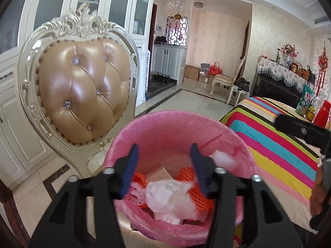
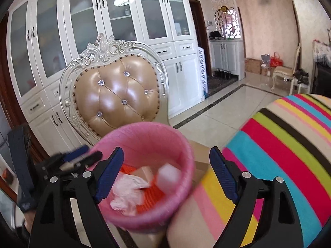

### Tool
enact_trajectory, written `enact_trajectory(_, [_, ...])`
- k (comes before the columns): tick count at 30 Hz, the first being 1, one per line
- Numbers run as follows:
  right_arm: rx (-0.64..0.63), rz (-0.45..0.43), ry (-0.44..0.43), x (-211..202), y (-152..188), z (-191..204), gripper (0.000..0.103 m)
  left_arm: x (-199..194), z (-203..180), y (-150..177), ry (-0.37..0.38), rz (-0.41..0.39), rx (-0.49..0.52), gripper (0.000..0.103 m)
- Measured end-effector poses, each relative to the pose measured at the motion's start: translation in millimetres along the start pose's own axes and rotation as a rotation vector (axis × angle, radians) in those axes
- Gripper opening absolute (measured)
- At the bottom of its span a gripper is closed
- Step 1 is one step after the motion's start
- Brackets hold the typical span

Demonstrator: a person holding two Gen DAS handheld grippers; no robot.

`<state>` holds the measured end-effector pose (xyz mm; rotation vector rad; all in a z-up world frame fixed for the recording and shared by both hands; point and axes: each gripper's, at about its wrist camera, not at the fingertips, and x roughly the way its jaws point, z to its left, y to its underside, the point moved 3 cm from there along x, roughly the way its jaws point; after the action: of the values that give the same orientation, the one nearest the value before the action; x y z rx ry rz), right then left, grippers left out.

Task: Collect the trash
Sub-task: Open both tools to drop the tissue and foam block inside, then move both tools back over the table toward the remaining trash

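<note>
A bin with a pink liner [image 1: 171,128] stands beside the striped table, also in the right wrist view [image 2: 149,136]. Inside lie crumpled white tissue [image 1: 169,200], orange foam netting [image 1: 196,198] and a white foam piece [image 1: 223,159]. The tissue [image 2: 128,194] and white piece [image 2: 168,175] show in the right wrist view too. My left gripper [image 1: 164,150] is open and empty, right above the bin. My right gripper [image 2: 166,157] is open and empty, above the bin's right rim and the table edge. The left gripper [image 2: 82,155] shows blurred at the bin's left.
An ornate chair with a tan tufted back [image 1: 82,95] stands just behind the bin. The table with a striped cloth [image 1: 279,144] is to the right, with a green bag and red items [image 1: 314,107] on its far end. White cabinets [image 2: 103,31] line the wall.
</note>
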<state>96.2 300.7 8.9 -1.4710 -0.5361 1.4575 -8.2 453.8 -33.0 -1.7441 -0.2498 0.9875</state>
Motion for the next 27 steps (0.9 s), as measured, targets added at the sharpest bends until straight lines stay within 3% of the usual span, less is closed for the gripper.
enact_trajectory(4, [0.005,-0.027,0.052,-42.0,12.3,-19.4,0.081,-21.9,-21.5,-7.1,0.003,-0.078,0.022,0.082])
enact_trajectory(6, [0.008,-0.044,0.092,-67.7,19.9,-32.4,0.081,-36.2,-41.7,-13.0,0.019,-0.123,0.040,0.098])
enact_trajectory(9, [0.020,-0.072,0.170,-110.6,32.6,-54.9,0.081,-52.0,-77.0,-20.8,0.097,-0.165,0.063,0.098])
enact_trajectory(15, [0.090,-0.114,0.349,-200.9,67.7,-115.8,0.081,-63.4,-171.0,-24.0,0.278,-0.139,0.151,0.098])
enact_trajectory(27, [0.305,-0.146,0.748,-357.7,154.6,-245.0,0.084,-85.0,-408.5,14.4,0.639,-0.051,0.318,0.098])
